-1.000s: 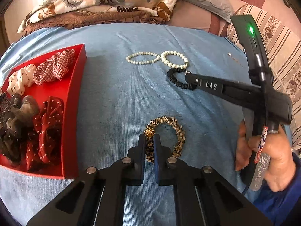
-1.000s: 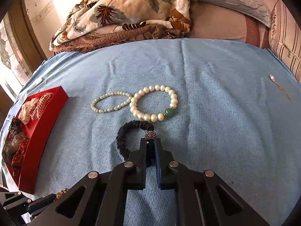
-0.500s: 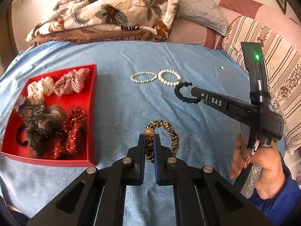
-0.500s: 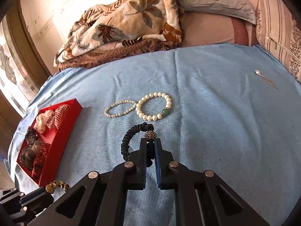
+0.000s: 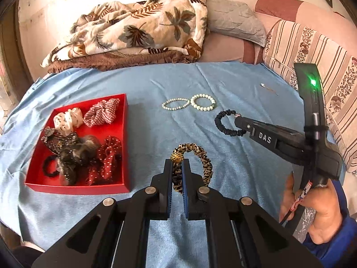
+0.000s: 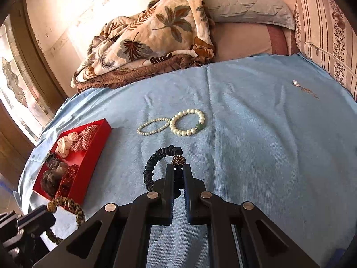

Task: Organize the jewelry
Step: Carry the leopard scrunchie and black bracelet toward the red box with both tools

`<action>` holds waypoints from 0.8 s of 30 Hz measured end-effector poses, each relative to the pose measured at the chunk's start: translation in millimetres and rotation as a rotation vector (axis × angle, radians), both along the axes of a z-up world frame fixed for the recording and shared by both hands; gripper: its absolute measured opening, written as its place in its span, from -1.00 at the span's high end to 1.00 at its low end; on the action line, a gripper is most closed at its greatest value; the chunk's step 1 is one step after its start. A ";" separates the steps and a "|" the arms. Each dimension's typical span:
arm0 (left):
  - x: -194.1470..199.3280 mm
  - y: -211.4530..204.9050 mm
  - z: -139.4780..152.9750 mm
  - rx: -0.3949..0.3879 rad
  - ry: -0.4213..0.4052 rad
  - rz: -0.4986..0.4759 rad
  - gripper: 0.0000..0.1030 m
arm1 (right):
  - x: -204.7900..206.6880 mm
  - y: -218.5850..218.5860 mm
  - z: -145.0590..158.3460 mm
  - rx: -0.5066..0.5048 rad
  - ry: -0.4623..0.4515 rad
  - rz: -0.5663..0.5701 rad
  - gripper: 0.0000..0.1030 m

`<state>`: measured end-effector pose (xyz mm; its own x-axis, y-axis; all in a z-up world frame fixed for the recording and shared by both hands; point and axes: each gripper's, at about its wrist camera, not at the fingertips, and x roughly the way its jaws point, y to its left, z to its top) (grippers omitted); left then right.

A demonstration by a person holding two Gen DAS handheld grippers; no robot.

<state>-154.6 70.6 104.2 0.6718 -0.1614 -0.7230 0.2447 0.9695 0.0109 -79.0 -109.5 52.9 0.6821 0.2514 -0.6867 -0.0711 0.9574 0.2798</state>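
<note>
My left gripper (image 5: pixel 177 165) is shut on a leopard-print hair tie (image 5: pixel 204 159) with a gold bead, held above the blue cloth. My right gripper (image 6: pixel 178 169) is shut on a black hair tie (image 6: pixel 154 159) with a sparkly bead, also lifted; it shows in the left wrist view (image 5: pixel 223 125) too. A red tray (image 5: pixel 125 138) with several scrunchies lies at the left. Two pearl bracelets lie mid-cloth: a thin one (image 6: pixel 151 126) and a thicker one (image 6: pixel 187 122) with a green bead.
A small pendant on a chain (image 6: pixel 304 89) lies at the far right of the blue cloth (image 6: pixel 256 145). A leaf-print blanket (image 6: pixel 156 33) and pillows (image 6: pixel 245 6) are piled behind. A striped cushion (image 5: pixel 312 67) borders the right side.
Both grippers have risen and pulled back, lifting their hair ties off the cloth. The tray and bracelets look smaller and farther away.
</note>
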 end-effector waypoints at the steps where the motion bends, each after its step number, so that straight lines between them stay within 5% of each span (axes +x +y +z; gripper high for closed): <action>1: -1.5 0.4 0.7 0.004 -0.003 0.003 0.86 | -3.3 1.0 0.6 0.001 -0.002 0.002 0.83; 24: -21.9 31.3 19.7 -0.021 -0.066 0.072 0.86 | -52.1 9.7 -10.5 -0.008 0.030 0.014 0.83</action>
